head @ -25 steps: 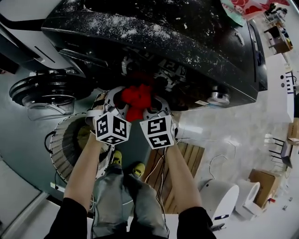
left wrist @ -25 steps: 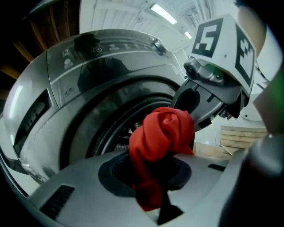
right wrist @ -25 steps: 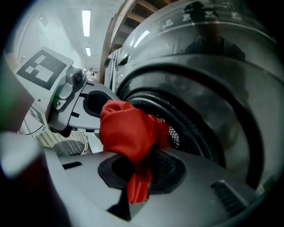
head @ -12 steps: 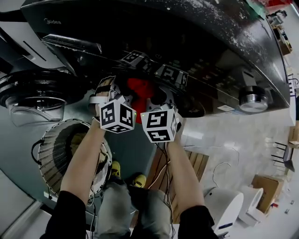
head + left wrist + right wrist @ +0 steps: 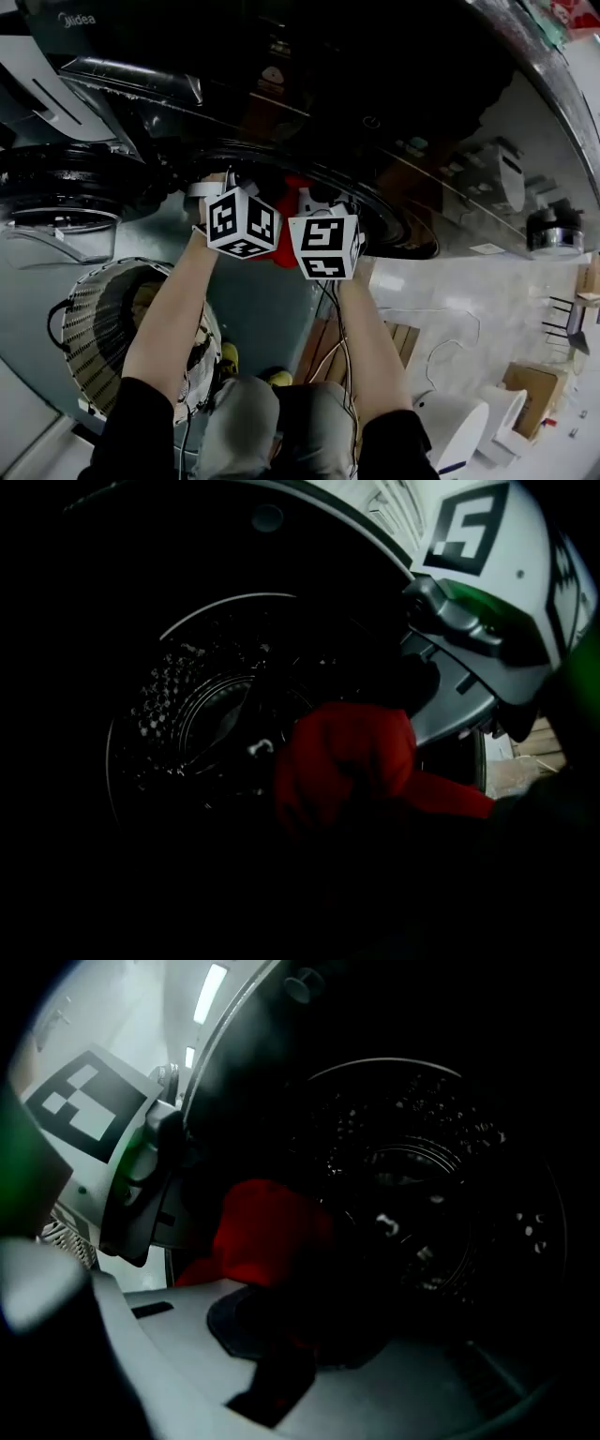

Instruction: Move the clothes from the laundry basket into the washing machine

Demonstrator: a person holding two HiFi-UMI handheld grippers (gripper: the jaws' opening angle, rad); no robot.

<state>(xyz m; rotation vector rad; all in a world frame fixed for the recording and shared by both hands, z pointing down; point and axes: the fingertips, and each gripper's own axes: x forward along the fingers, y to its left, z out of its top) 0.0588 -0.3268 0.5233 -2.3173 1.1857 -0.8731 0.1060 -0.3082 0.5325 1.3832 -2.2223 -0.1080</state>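
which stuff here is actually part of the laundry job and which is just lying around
Part of the job: red garment, gripped by left gripper and right gripper; washing machine drum; laundry basket.
Just lying about: wooden pallet; cardboard box; white cylinder; floor cable.

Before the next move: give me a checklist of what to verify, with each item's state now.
1. Door open: ok, it is swung to the left.
2. Left gripper shut on garment: ok, the red cloth bunches at its jaws.
3. Right gripper shut on garment: ok.
4. Garment inside drum: not ok, it is at the mouth and not past the rim.
5. Drum free of other things: cannot tell, too dark.
6. Basket emptied: cannot tell, its inside is in shadow.
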